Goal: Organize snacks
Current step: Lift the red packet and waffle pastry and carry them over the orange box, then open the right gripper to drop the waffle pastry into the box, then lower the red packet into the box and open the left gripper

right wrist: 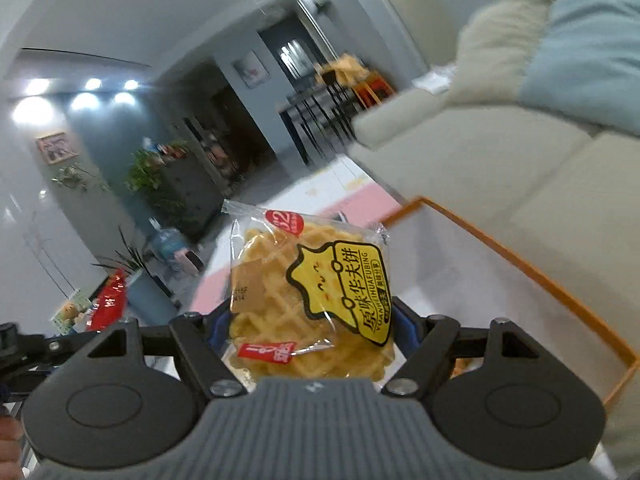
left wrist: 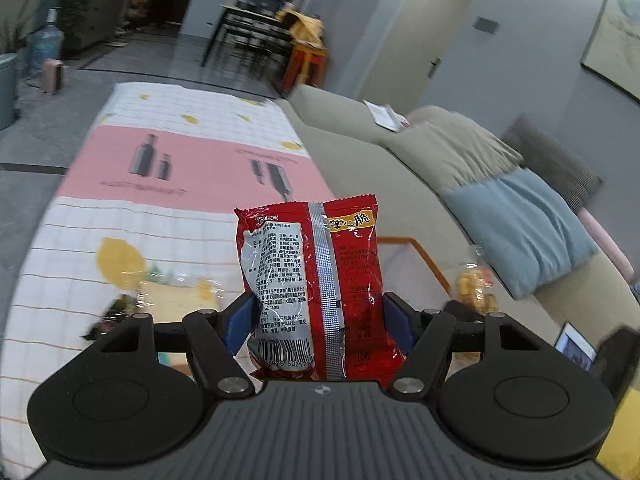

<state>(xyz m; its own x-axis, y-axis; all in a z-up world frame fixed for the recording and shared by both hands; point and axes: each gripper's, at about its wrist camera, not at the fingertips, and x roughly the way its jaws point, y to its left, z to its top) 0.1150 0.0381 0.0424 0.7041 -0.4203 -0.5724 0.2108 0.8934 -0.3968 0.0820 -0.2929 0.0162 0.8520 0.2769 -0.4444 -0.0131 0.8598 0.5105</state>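
Left tongs (left wrist: 318,320) clamp a light, crinkly red foil snack packet (left wrist: 310,280) low; right tongs (right wrist: 310,332) clamp a fragile clear-wrapped yellow waffle (right wrist: 308,292) by its sides.

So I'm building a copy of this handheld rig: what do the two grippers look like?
Both look alike. The left gripper has a grey ribbed body with a small round emblem, two round black discs at the sides, black linkage arms with silver pivot bolts, and blue finger pads. The right gripper has the same grey ribbed body, black discs and links, with blue on its fingers. No cables or sleeves show.
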